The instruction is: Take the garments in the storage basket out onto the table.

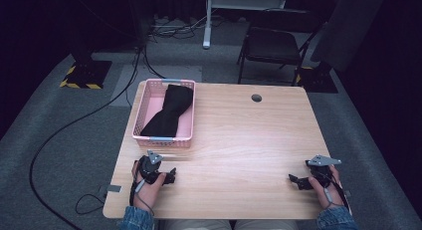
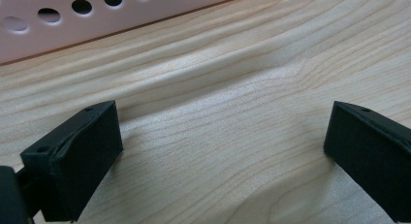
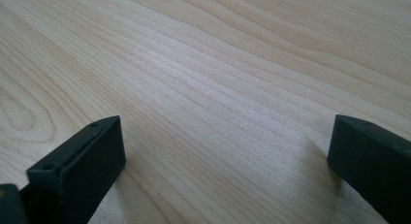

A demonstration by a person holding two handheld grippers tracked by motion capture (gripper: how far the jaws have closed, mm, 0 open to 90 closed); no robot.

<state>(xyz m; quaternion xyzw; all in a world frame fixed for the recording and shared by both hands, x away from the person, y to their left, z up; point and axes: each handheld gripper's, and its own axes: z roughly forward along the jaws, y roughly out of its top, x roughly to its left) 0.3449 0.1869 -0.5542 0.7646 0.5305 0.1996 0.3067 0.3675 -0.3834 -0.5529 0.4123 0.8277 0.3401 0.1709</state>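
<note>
A pink perforated basket (image 1: pixel 186 121) stands at the table's back left and holds a folded black cloth (image 1: pixel 168 113). My left gripper (image 1: pixel 172 176) rests on the wooden table (image 1: pixel 239 140) just in front of the basket, held in a hand, its tips toward the right. In the left gripper view its jaws stand wide apart over bare wood, open (image 2: pixel 223 151), with the basket wall (image 2: pixel 72 20) at the top left. My right gripper (image 1: pixel 292 180) lies near the front right edge, tips toward the left. Its jaws are spread and open (image 3: pixel 225 156), nothing between them.
A round cable hole (image 1: pixel 256 97) sits in the table's far edge. Behind the table are a black folding chair (image 1: pixel 273 46) and a white stand (image 1: pixel 209 21). Cables (image 1: pixel 74 123) run across the grey floor at the left.
</note>
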